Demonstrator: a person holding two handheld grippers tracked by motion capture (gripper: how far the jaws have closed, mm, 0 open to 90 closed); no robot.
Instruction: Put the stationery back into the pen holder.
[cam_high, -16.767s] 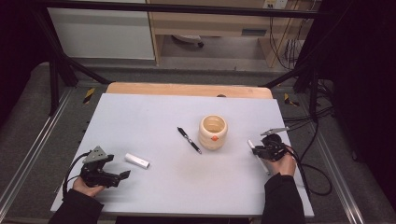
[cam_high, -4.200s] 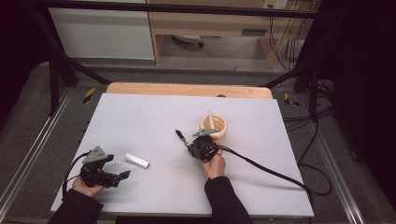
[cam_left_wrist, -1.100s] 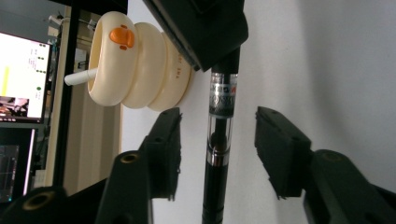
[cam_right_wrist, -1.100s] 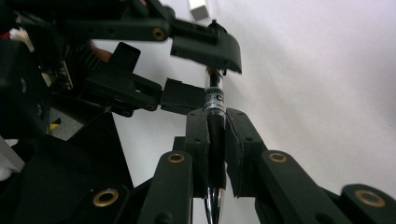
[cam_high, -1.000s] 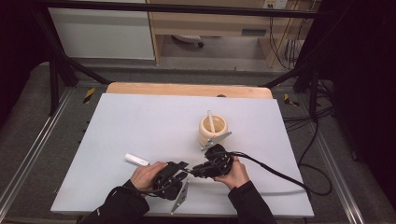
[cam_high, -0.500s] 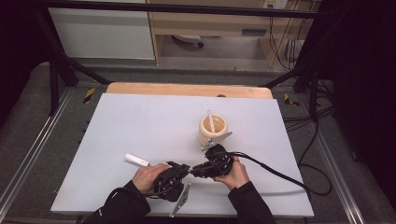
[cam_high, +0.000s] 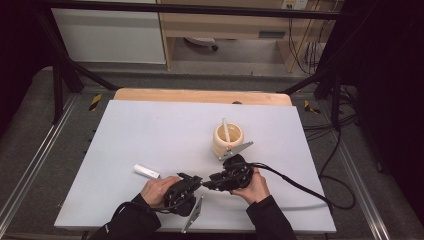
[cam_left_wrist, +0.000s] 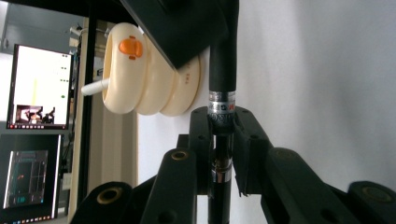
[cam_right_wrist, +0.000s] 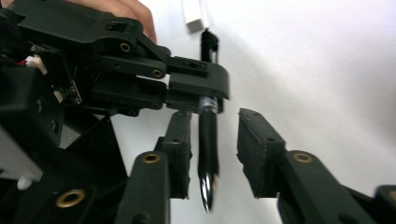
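Between both hands: left gripper (cam_left_wrist: 219, 154) clamps pen (cam_right_wrist: 208, 140) | right gripper (cam_right_wrist: 215, 154) open | pen's rear hidden.

Black two-jaw gripper (cam_right_wrist: 215, 154), brass-ringed screw holes, grey plate, black sleeves

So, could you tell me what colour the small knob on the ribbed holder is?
Orange, on the cream holder; it shows best in the left gripper view.

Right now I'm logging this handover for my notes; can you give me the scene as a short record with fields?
left gripper: fingers shut on the pen
right gripper: fingers open, either side of the pen
pen: black, silver tip, off the table
holder: cream, ribbed, upright, white stick inside
white cap: lying on the table, beside the left hand
table: white top
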